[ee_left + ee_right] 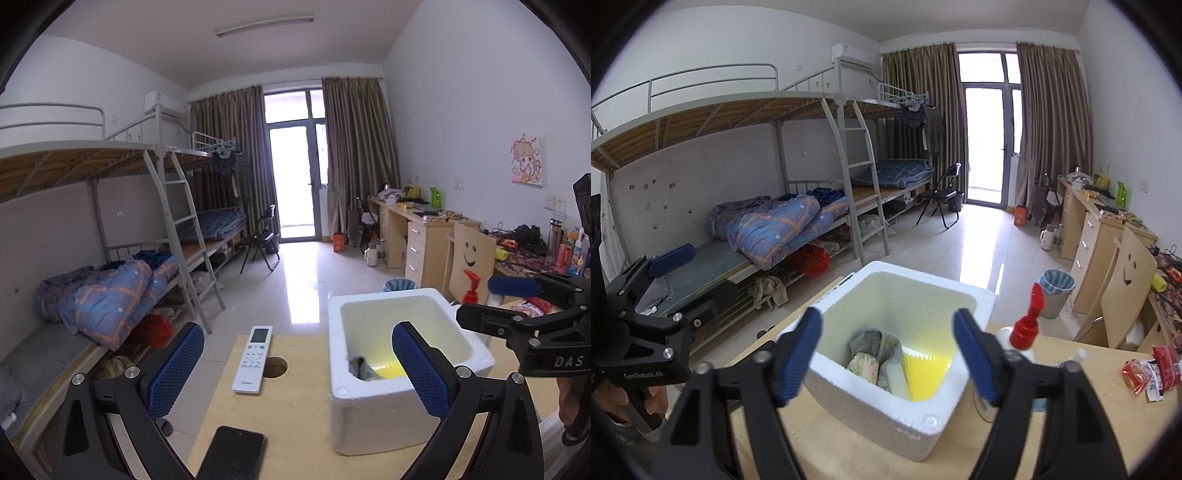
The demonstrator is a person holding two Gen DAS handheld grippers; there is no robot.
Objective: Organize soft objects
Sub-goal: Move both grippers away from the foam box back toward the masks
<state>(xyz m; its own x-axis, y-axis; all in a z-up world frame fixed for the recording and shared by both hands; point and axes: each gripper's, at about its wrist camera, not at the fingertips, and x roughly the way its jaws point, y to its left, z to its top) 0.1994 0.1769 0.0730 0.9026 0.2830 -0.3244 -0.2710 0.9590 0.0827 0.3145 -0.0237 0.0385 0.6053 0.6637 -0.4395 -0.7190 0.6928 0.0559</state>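
right gripper [886, 354]: jaws wide, nothing between, over near rim of foam box [879, 410]
left gripper [295, 369]: jaws wide, empty, lower centre
soft items: grey rolled socks [873, 341], floral bundle [864, 365], yellow cloth [923, 376] lying inside box, centre frame
table [295, 417]: remote [253, 360], phone [232, 454] left of box

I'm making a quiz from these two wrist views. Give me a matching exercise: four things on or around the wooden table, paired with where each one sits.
Things:
1. yellow cloth
2. remote control
3. phone
4. red-capped pump bottle

Places:
A. at the table's near edge
B. inside the foam box
C. beside the round hole in the tabletop
D. just outside the box, on the snack-packet side

Pairs: 1-B, 2-C, 3-A, 4-D
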